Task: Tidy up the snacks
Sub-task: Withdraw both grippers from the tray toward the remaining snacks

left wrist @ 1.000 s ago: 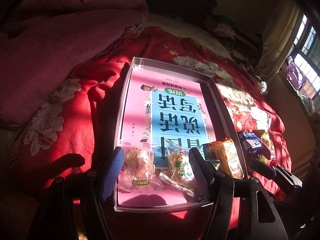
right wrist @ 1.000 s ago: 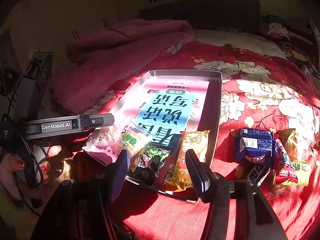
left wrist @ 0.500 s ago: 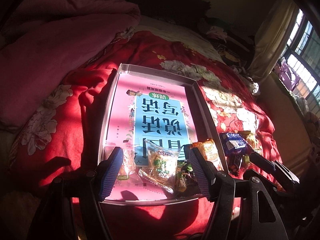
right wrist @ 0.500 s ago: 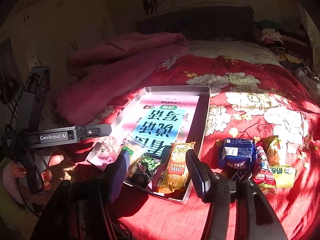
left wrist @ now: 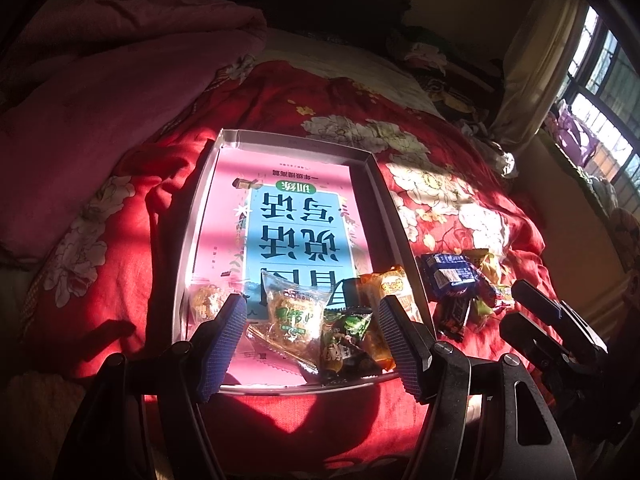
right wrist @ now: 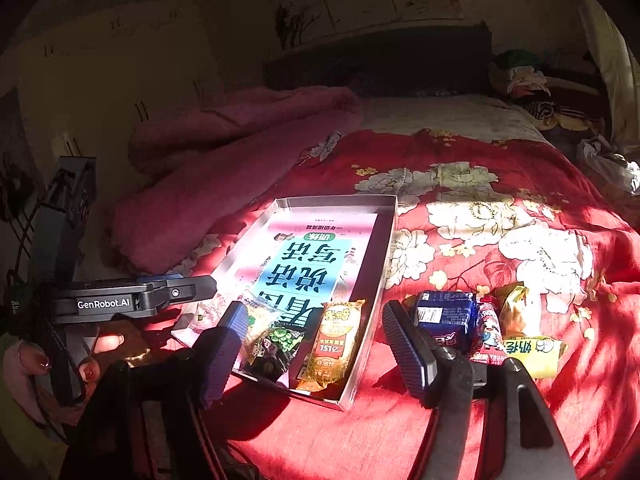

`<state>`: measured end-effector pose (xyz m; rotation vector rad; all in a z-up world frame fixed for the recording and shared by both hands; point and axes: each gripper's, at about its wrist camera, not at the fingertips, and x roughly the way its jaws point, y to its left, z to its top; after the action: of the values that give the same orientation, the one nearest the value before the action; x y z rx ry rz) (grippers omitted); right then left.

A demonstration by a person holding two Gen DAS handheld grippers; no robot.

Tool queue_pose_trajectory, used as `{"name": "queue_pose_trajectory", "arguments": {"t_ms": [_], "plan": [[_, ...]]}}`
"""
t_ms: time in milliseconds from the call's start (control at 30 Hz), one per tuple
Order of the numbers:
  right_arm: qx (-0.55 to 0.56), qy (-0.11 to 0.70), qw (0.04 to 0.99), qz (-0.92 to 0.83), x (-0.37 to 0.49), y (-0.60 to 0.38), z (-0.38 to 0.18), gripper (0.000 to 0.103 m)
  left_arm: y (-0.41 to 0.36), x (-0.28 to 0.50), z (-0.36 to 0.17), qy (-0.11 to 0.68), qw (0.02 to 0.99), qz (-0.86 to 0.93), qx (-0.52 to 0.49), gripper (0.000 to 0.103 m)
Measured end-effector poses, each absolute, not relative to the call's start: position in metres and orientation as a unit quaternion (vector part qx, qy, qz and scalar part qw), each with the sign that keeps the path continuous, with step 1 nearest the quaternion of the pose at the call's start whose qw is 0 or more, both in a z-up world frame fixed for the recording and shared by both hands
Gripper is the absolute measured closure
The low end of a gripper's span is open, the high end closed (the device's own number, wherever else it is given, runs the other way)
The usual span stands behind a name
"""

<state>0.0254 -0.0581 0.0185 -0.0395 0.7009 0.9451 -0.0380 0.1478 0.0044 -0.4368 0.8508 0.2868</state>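
A grey shallow box (left wrist: 384,196) holding a pink and blue book lies on the red floral bedspread. At its near end lie two clear pastry packets (left wrist: 296,316), a green pea packet (left wrist: 344,340) and an orange packet (left wrist: 390,292). My left gripper (left wrist: 311,308) hovers open above them, touching none. My right gripper (right wrist: 313,308) hangs over the box's near right corner (right wrist: 348,396); its jaws are opening, and the orange packet (right wrist: 332,348) lies below, not pressed. Loose snacks sit to the right: a blue packet (right wrist: 444,312), a red one (right wrist: 488,330) and yellow ones (right wrist: 532,350).
A pink quilt (left wrist: 120,92) is heaped left of the box. A dark headboard (right wrist: 380,60) and clothes stand at the far end. A window and curtain (left wrist: 532,60) are at the right. A person's hand (right wrist: 108,340) holds the left gripper (right wrist: 200,286) beside the box.
Both grippers have drawn back and risen from the box, so it looks smaller. The right jaws stand a little wider. The snacks in the box have not moved.
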Motion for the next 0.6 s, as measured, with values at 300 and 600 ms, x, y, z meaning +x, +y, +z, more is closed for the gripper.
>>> {"name": "queue_pose_trajectory", "arguments": {"t_ms": [300,600], "plan": [[0.0,0.318,0.846,0.429,0.032,-0.081,0.027,0.031,0.127,-0.034,0.011,0.41,0.882,0.126,-0.194,0.032],[0.007,0.311,0.854,0.417,0.034,-0.096,0.032,0.03,0.114,-0.032,0.018,0.411,0.885,0.117,-0.184,0.032]]}}
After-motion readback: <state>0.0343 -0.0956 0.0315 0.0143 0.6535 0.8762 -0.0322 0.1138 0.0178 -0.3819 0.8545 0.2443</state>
